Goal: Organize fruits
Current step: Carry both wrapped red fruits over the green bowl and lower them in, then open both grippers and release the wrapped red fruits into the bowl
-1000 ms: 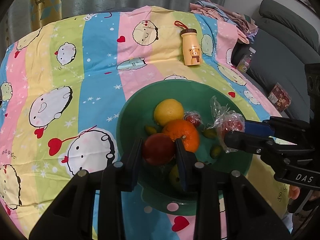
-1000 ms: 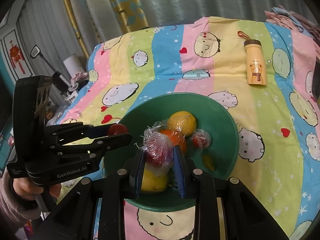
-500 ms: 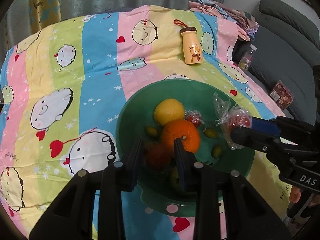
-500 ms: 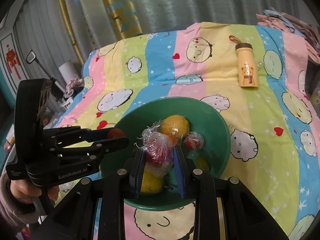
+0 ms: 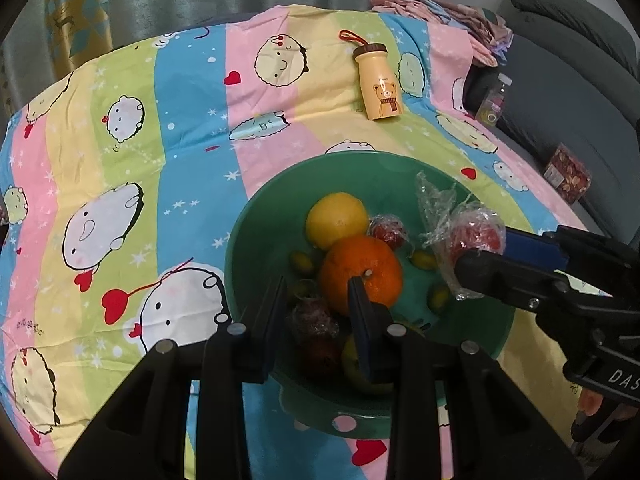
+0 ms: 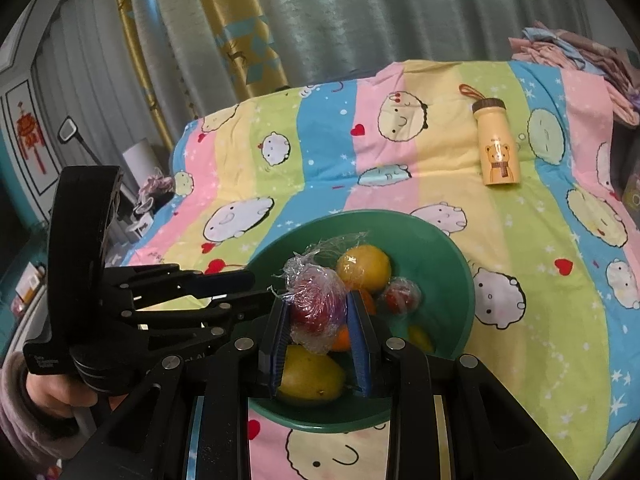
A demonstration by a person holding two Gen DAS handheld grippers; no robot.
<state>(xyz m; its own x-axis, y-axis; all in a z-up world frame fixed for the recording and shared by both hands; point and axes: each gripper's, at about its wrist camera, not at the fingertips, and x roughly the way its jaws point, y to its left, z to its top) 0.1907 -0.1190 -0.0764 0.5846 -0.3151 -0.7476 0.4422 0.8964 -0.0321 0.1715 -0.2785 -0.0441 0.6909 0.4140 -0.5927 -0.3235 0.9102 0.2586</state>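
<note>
Hanging over a green bowl (image 5: 256, 240) on the striped cloth (image 5: 120, 128), a plastic-wrapped red fruit (image 6: 316, 308) is pinched between the jaws of the right gripper (image 6: 320, 320). The left gripper (image 5: 316, 312) is held with jaws apart above a dark wrapped fruit (image 5: 314, 326) lying in the bowl beside an orange (image 5: 360, 274) and a lemon (image 5: 336, 220).

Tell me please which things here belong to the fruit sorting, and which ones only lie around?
Part of the job:
- green bowl
- wrapped red fruit, held by the right hand-held gripper
- orange
- yellow citrus
- mango
- left hand-held gripper, over the bowl

Just lying about:
- bear bottle
- folded clothes
- sofa
</note>
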